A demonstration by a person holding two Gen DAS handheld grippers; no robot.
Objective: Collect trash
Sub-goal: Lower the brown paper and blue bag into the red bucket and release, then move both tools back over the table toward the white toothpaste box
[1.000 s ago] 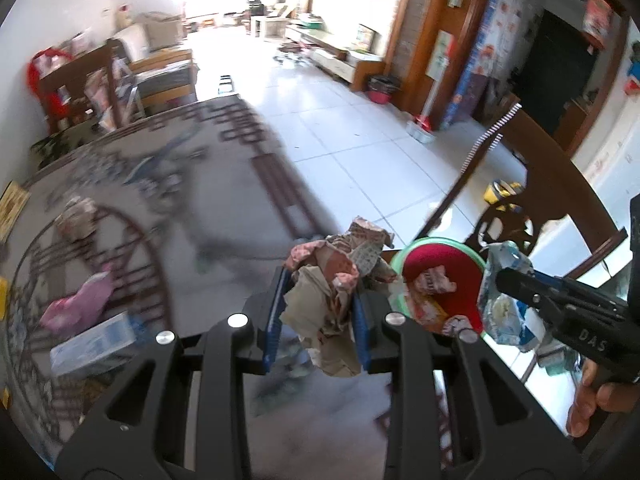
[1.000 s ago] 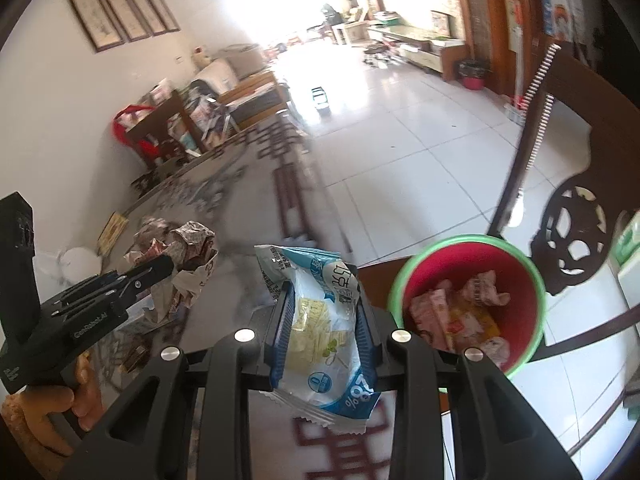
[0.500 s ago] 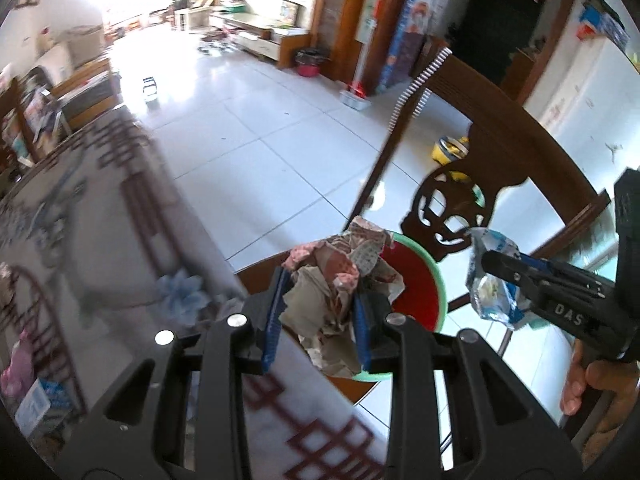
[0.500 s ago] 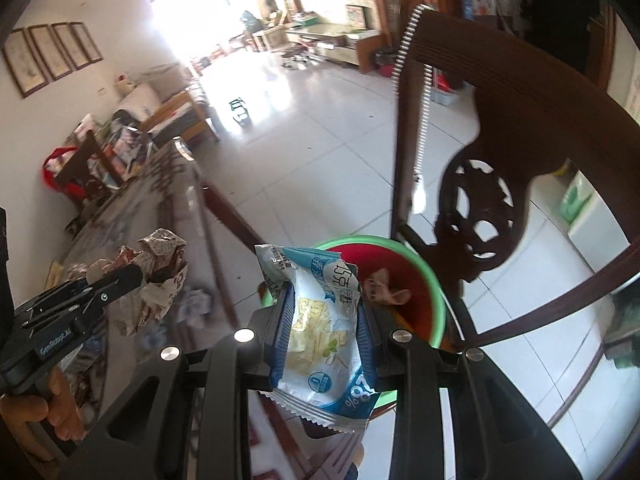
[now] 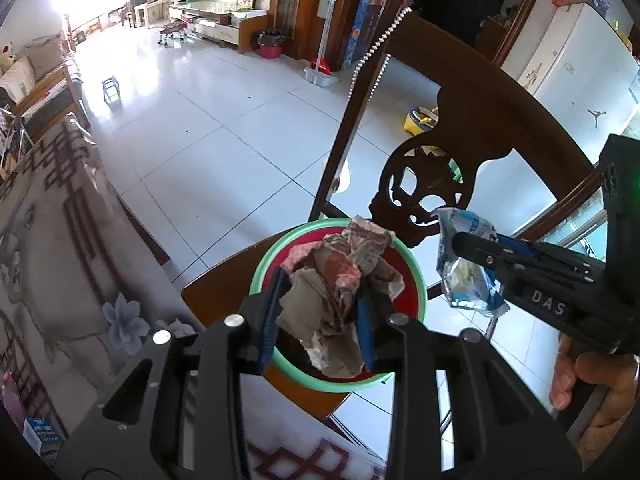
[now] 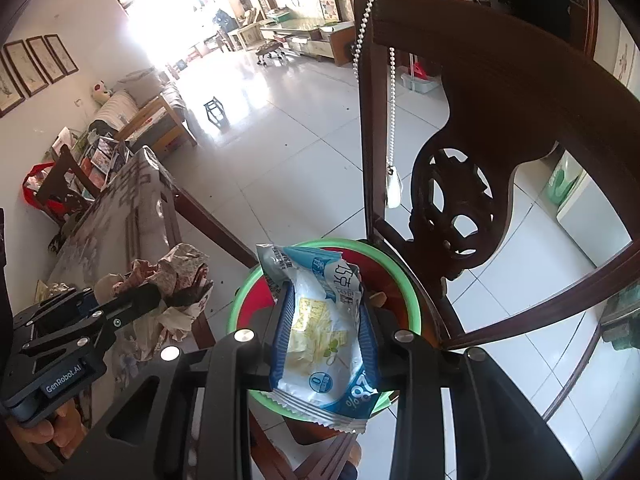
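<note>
**Both grippers over the bin**

We are holding the left gripper (image 5: 320, 312) above the red bin (image 5: 256, 276) on the wooden chair (image 5: 472, 120), its pads clamping a crumpled paper wad (image 5: 340, 280). We are keeping the right gripper (image 6: 326, 328) beside it, pinching a blue-and-white snack wrapper (image 6: 320, 332) over that green-rimmed bin.

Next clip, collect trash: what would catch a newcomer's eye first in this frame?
Each gripper is clamped on a piece of trash: the left gripper on a crumpled paper wad, the right gripper on a blue-and-white snack wrapper. Both hang over the red bin with a green rim, which stands on the seat of a dark carved wooden chair.
</note>
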